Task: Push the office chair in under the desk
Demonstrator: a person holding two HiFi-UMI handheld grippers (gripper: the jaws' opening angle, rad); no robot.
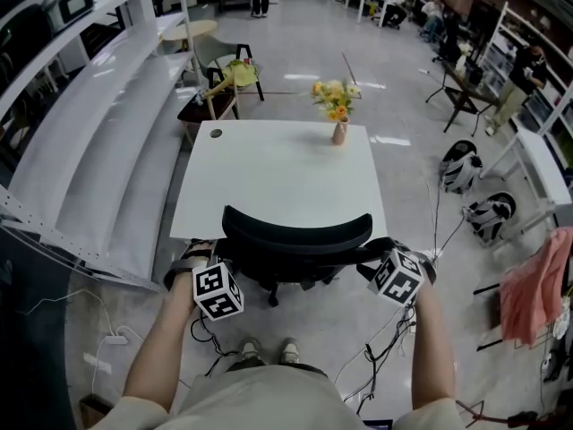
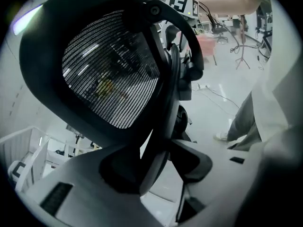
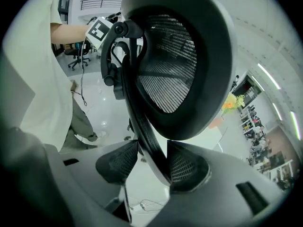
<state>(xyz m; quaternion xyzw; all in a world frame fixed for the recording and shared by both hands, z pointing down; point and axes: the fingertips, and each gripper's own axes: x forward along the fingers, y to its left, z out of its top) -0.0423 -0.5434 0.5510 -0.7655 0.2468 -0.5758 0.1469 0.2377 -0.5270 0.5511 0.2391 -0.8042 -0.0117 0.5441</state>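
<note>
The long white shelving runs up the person's left side, and beside it stands the square white desk, its top bare but for two small things.

Against the desk's near edge is the black mesh-backed office chair. From the head view its curved back lies just along that edge, with the seat out of sight below and part of the dark base still showing on the person's side. I judge the chair to be most of the way in. What seems left is a last short push, if the seat has room to go further (the pictures do not show how deep it sits), and then letting go.

The left gripper is at the left end of the chair back and the right gripper at the right end, both pointing steeply down. In each gripper view a black strut of the back's frame passes between the jaws. The jaws are set fairly wide, and the pads appear to bear on the strut from both sides, so both tongs hold the chair.

Smallest, at the desk's far edge, is a little brown vase of yellow flowers, well clear of the chair, and a dark cable hole near the far left corner.
</note>
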